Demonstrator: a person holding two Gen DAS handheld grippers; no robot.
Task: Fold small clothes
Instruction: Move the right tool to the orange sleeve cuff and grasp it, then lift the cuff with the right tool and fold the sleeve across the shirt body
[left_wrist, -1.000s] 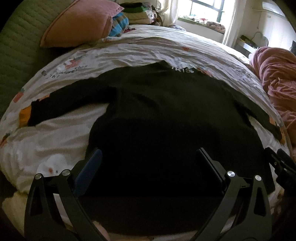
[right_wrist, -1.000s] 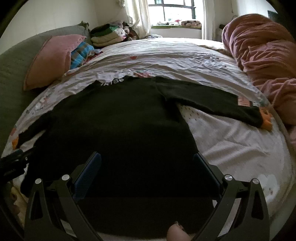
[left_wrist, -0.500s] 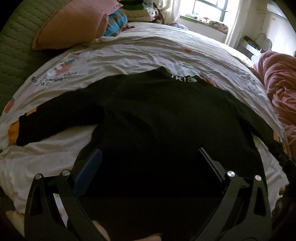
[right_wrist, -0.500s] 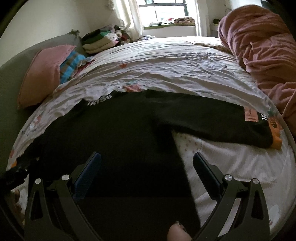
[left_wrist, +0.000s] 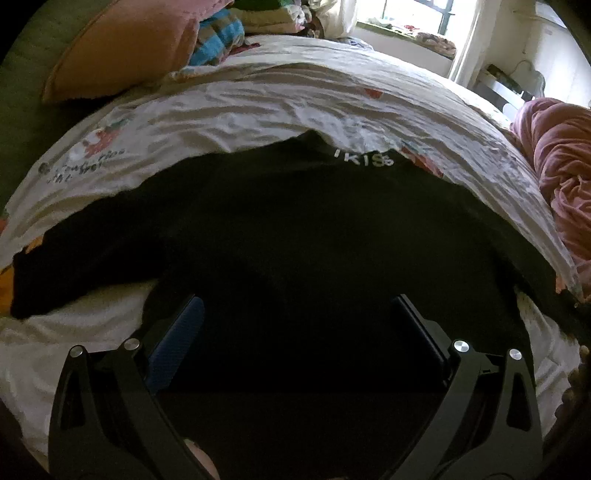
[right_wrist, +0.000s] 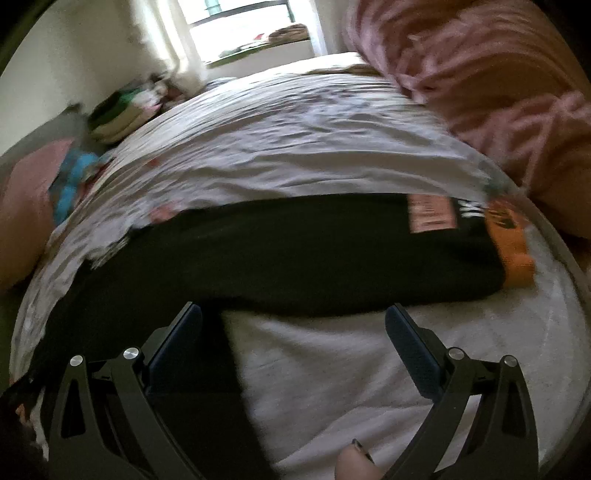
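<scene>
A black long-sleeved top (left_wrist: 295, 229) lies flat on the bed, its collar with white lettering (left_wrist: 364, 159) at the far side. My left gripper (left_wrist: 297, 314) hovers open over its lower body, nothing between the fingers. In the right wrist view the top's right sleeve (right_wrist: 314, 251) stretches across, ending in an orange cuff (right_wrist: 511, 247) with a pink label (right_wrist: 430, 216). My right gripper (right_wrist: 293, 325) is open just short of that sleeve, over the white sheet, holding nothing. This view is motion-blurred.
The white printed bedsheet (left_wrist: 280, 99) is wrinkled. A pink pillow (left_wrist: 125, 48) and folded clothes (left_wrist: 221, 38) sit at the far left. A pink blanket heap (right_wrist: 491, 92) rises on the right, close to the cuff. A window (left_wrist: 410, 18) is beyond the bed.
The right gripper has swung right, off the top's body towards the right sleeve and cuff. The left gripper has moved in closer over the body. Both stayed open.
</scene>
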